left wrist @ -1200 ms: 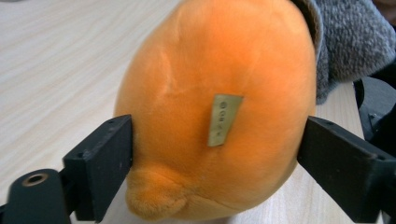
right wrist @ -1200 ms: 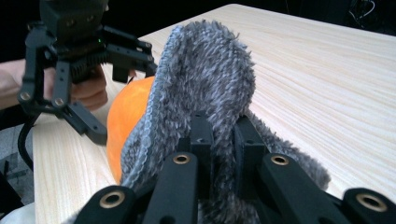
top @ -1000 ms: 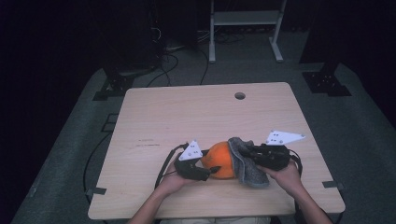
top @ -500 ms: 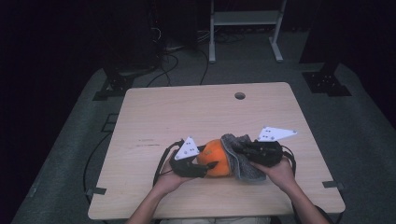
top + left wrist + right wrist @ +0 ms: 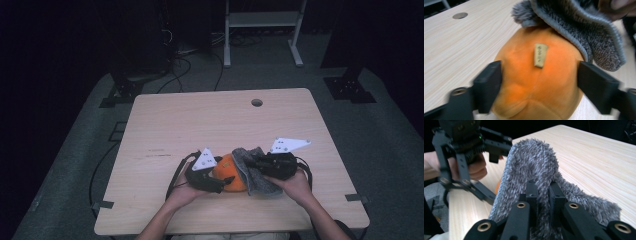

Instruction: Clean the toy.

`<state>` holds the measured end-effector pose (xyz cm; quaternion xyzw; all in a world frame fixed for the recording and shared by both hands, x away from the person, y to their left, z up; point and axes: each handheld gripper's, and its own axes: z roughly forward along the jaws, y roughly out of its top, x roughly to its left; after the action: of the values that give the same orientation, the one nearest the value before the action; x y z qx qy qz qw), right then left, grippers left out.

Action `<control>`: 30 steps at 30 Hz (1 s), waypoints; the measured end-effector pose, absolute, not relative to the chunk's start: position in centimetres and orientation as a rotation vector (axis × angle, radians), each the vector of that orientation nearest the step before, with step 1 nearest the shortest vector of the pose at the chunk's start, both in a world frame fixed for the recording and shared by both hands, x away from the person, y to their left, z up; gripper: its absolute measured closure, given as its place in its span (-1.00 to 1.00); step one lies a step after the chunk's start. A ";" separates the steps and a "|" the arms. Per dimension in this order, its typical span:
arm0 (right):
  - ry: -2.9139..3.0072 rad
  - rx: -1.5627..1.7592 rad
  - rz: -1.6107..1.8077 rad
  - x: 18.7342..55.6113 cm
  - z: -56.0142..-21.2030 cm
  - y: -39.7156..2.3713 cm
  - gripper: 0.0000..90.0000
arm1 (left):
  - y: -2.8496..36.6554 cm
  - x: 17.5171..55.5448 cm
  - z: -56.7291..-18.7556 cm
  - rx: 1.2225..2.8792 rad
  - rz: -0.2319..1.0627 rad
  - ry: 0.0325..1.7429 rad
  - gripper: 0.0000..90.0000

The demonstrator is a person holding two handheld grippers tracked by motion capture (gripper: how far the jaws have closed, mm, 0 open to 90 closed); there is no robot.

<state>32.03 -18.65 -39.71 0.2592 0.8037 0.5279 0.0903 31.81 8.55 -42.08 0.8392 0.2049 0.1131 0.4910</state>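
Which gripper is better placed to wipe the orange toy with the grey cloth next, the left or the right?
Probably the right gripper: it is shut on the grey cloth, draped against the orange toy. The left gripper, just opened, only straddles the toy.

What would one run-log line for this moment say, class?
left tool: jaws just opened, astride orange plush toy | right tool: shut on grey fuzzy cloth | cloth draped over toy | table

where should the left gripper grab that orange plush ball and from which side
Grip the orange plush ball across its bare lower flanks, coming from the side away from the grey cloth. The cloth drapes its far top, and the left gripper, jaws just opened, already straddles its widest part there.
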 end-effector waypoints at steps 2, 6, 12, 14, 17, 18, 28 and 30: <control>2.382 0.794 1.573 32.3 -40.0 -19.2 0.79 | 8.7 32.4 -42.4 2.045 0.243 0.530 -0.76; 2.363 0.842 1.566 32.7 -40.3 -20.2 0.79 | 8.6 32.6 -43.2 2.047 0.210 0.520 -0.63; 2.373 0.760 1.623 31.4 -39.2 -18.8 0.79 | 7.9 31.5 -42.6 2.049 0.306 0.477 -0.23; 2.378 0.702 1.639 30.9 -38.6 -17.9 0.79 | 7.6 31.1 -42.3 2.058 0.325 0.455 -0.21; 2.378 0.685 1.606 30.7 -38.5 -17.3 0.79 | 8.0 30.9 -42.1 2.050 0.323 0.458 -0.18; 2.375 0.705 1.609 31.0 -38.7 -17.6 0.79 | 8.3 31.0 -42.0 2.045 0.320 0.465 -0.18; 2.377 0.933 1.533 31.8 -41.9 -21.3 0.79 | 9.3 31.2 -41.6 2.019 0.326 0.508 -0.18; 2.365 0.881 1.577 31.3 -40.9 -20.7 0.79 | 8.8 31.2 -41.5 2.019 0.332 0.503 -0.18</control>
<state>31.29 -20.67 -40.94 0.2951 0.7919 0.5282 0.0828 31.16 8.80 -41.49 0.8329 0.2075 0.1368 0.4945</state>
